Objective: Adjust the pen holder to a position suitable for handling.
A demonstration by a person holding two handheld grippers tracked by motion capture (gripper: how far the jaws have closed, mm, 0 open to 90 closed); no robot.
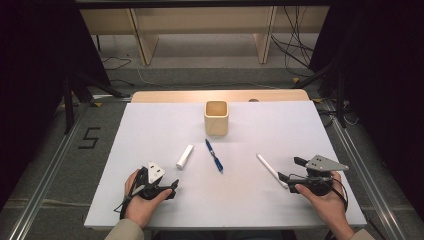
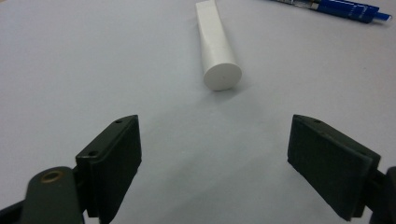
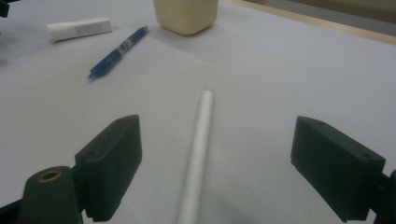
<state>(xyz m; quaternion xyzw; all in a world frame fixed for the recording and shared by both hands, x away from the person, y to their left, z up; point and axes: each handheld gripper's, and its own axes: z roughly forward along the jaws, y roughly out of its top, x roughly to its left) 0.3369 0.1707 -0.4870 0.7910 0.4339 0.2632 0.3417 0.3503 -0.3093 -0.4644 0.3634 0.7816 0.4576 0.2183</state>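
A white tube (image 1: 184,156) (image 2: 217,44) lies left of the table's middle, its round end facing my left gripper (image 1: 165,184) (image 2: 215,158). That gripper rests on the white board (image 1: 150,125) a short way before the tube, open and holding nothing. A blue pen (image 1: 214,156) (image 2: 343,8) (image 3: 116,52) lies beside the tube. A slim white pen (image 1: 271,170) (image 3: 198,149) runs between the wide-apart jaws of my right gripper (image 1: 291,169) (image 3: 217,163), which is open; the pads stand clear of it. A cream square cup (image 1: 216,117) (image 3: 186,16) stands upright at the back centre.
The white board covers a wooden table (image 1: 220,95). Wooden shelf legs (image 1: 145,40) and cables (image 1: 295,47) are on the floor beyond it. A metal rail (image 1: 50,175) runs along the left side.
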